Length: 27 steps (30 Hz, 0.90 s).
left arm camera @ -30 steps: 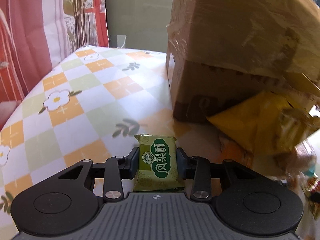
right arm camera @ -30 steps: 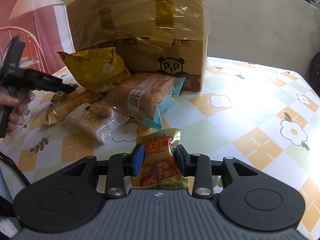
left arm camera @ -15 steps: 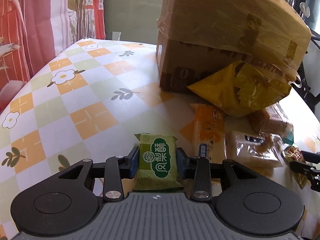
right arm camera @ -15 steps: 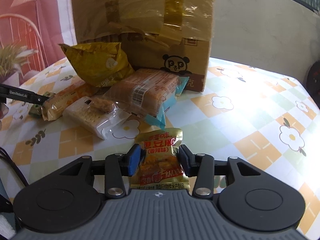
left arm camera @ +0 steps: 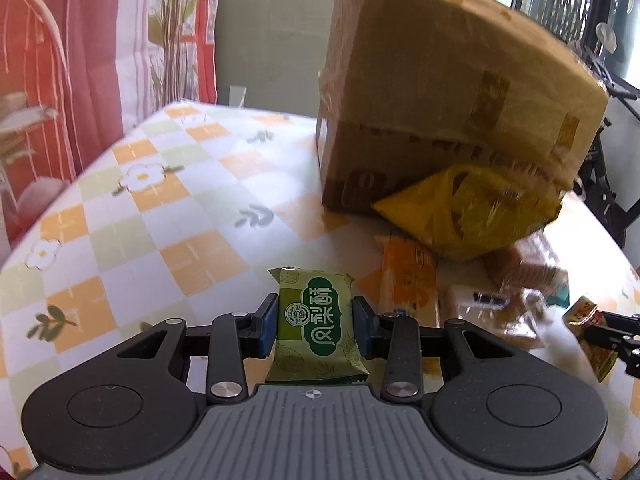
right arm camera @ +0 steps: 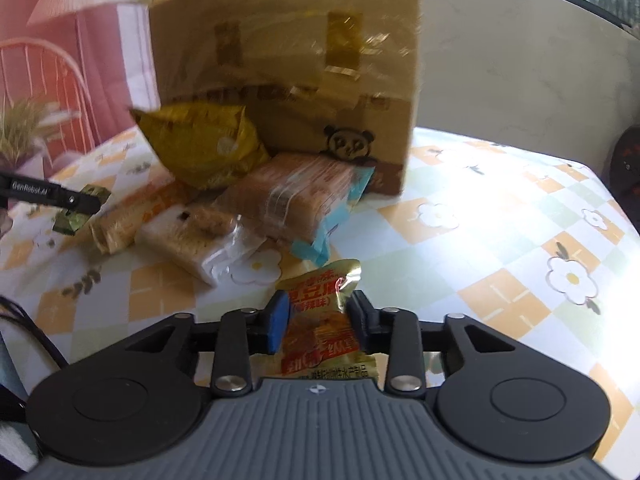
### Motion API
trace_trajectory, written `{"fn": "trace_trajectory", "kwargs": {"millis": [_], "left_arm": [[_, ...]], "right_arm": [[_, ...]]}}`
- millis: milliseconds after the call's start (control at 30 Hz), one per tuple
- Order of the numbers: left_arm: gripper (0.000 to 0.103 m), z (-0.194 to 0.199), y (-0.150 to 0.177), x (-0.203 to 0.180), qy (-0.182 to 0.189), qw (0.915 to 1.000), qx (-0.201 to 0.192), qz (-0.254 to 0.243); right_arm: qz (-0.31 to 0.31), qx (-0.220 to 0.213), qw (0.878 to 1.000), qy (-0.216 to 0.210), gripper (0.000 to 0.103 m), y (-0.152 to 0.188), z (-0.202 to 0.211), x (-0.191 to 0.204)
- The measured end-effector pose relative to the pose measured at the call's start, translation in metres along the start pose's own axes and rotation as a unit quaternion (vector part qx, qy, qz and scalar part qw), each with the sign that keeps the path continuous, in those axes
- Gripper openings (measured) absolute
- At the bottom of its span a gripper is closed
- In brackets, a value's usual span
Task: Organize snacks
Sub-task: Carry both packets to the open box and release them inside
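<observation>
Green pastry packet clamped in left claw; red-gold snack packet pinched in right claw, jaws just closing. Cardboard box far on counter.

my left claw: green packet, white lettering | my right claw: gold-and-red packet | tablecloth: orange, green, white checks, white flowers | box: brown | bag: yellow
</observation>
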<state>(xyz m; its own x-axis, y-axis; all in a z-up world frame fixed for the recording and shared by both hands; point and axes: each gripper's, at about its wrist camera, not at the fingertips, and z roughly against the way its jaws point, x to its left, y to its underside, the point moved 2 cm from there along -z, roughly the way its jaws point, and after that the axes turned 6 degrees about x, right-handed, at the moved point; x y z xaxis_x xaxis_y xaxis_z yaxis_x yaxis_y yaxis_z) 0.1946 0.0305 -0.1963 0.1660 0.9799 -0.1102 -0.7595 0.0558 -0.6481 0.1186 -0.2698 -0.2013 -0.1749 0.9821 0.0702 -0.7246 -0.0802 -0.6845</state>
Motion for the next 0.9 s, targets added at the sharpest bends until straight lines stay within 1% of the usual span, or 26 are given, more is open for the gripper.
{"fn": "trace_trajectory", "kwargs": {"millis": [133, 267, 400, 500, 633, 733, 833, 900], "left_arm": [[0.04, 0.015, -0.011, -0.002, 0.008, 0.9997, -0.024, 0.001], [0.04, 0.028, -0.023, -0.008, 0.016, 0.9988, -0.047, 0.002], [0.04, 0.042, -0.044, -0.015, 0.021, 0.9966, -0.079, -0.014], [0.04, 0.056, -0.071, -0.021, 0.03, 0.9927, -0.114, -0.022], [0.04, 0.077, -0.116, -0.036, 0.042, 0.9833, -0.171, -0.048], [0.04, 0.082, -0.149, -0.051, 0.059, 0.9771, -0.195, -0.062], [0.04, 0.074, -0.183, -0.068, 0.076, 0.9725, -0.206, -0.078], [0.04, 0.064, -0.2, -0.081, 0.073, 0.9716, -0.209, -0.085]], "right_arm": [[-0.01, -0.027, 1.0, -0.002, 0.035, -0.013, 0.016, -0.005], [-0.006, -0.057, 0.998, -0.003, 0.035, -0.029, 0.028, -0.004], [-0.009, -0.098, 0.995, -0.012, 0.035, -0.052, 0.046, -0.005], [-0.002, -0.135, 0.991, -0.016, 0.035, -0.079, 0.059, -0.007], [0.013, -0.189, 0.982, -0.015, 0.035, -0.126, 0.076, -0.011], [0.027, -0.223, 0.974, -0.012, 0.035, -0.162, 0.081, -0.013], [0.046, -0.234, 0.971, -0.005, 0.035, -0.197, 0.069, -0.012], [0.036, -0.232, 0.972, -0.006, 0.035, -0.218, 0.054, -0.014]]}}
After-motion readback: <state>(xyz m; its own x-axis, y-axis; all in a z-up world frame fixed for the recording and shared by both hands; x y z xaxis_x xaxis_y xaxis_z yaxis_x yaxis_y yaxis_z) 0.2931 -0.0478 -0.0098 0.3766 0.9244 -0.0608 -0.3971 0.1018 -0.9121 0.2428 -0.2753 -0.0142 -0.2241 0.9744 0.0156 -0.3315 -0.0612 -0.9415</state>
